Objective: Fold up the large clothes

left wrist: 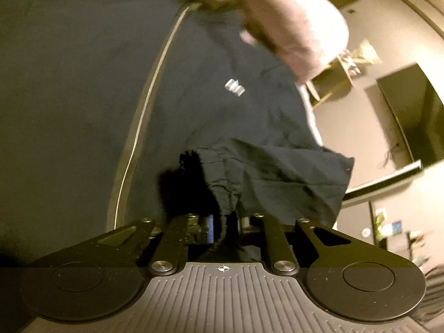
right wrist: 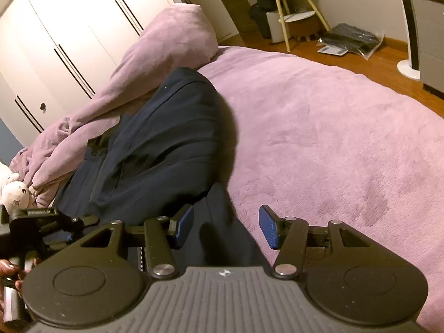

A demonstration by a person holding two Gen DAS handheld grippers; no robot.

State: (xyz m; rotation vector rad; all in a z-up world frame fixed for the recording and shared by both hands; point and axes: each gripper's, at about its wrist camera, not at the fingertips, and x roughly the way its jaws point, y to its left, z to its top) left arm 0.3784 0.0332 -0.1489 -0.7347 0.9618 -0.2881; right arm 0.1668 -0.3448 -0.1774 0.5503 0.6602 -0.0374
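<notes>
The left gripper is closed on a bunched, gathered edge of the dark navy garment. The cloth is pinched between its two fingers, and only a bit of one blue pad shows beside the fold. From this grip the garment rises up in front of the left wrist camera and fills most of that view. A small white logo is printed on the fabric, and a thin light stripe runs down its left part. Behind the garment, at the top, a pink pillow is blurred, and on the right a dark television screen hangs on the wall.

The right gripper is wide open and holds nothing. Its two blue pads stand well apart, and a strip of the dark garment lies between and under them. In the right wrist view the garment lies in a loose heap on the pink bed cover, near a rumpled pink blanket. A white plush toy sits at the left edge of the bed. White wardrobe doors stand behind, and a small round side table stands on the wooden floor.
</notes>
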